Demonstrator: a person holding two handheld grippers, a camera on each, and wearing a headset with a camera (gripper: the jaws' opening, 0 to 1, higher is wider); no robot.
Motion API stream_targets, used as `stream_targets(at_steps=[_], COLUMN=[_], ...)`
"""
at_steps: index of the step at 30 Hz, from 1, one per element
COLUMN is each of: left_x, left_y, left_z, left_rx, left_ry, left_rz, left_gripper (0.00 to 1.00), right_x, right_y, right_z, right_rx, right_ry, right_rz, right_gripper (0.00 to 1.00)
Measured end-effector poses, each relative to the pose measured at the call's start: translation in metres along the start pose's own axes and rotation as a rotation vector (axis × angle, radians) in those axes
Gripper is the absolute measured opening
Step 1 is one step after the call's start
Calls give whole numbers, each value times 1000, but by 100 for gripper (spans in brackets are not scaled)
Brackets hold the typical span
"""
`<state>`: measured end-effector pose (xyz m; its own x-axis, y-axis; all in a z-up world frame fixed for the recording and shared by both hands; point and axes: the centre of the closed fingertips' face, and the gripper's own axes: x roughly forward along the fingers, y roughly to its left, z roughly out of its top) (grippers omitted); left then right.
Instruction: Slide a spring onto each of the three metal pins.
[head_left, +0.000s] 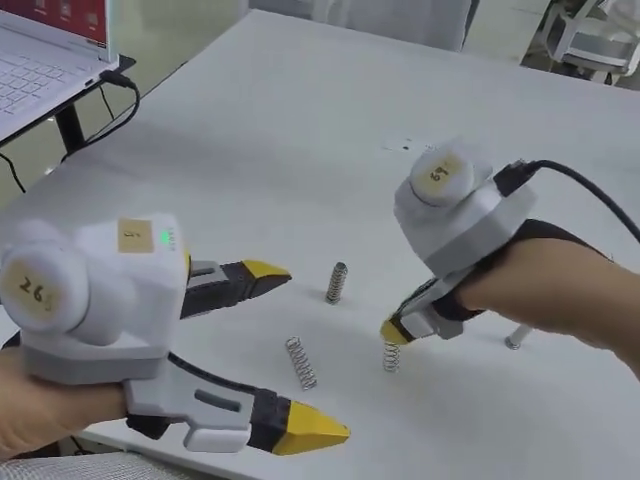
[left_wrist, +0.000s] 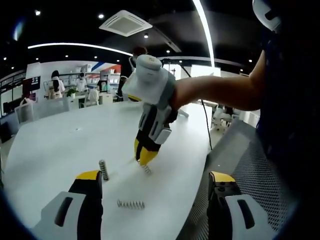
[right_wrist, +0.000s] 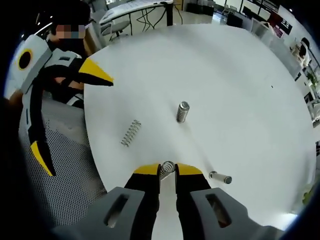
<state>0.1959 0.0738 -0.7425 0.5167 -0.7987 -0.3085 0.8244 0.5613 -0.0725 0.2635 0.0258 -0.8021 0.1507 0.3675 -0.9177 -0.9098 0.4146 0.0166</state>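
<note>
My right gripper points down at the white table, shut on the top of a small spring that hangs to the surface. Its own view shows the spring pinched between the yellow tips of the right gripper. Left of it, another spring stands upright, apparently on a pin. A loose spring lies flat nearer me. A bare metal pin lies to the right. My left gripper is open, its jaws wide apart around the loose spring, not touching it.
A laptop with a black cable sits at the far left corner. The table's near edge runs just below the left gripper. Office chairs stand beyond the far side, and a mesh chair seat is beside the near edge.
</note>
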Motion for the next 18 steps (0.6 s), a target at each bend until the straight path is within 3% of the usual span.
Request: stream_targets(at_steps=[4,8,13,18], left_x=[1,2,1,1], left_y=[1,5,8,8], left_z=[1,7,12,20], left_rx=[-1,-26,-40,-45], left_ry=[3,-22,-38,-60], left_rz=[-2,-1,3,-7], left_gripper=[82,77,65,55], right_x=[-22,-48,-67,-82], right_y=[10,19,25,47], right_z=[13,30,43,57], right_rx=[22,40,24,-5], right_ry=[-94,-186,-240,-297], right_rz=[18,35,37,75], right_gripper=[9,9,9,9])
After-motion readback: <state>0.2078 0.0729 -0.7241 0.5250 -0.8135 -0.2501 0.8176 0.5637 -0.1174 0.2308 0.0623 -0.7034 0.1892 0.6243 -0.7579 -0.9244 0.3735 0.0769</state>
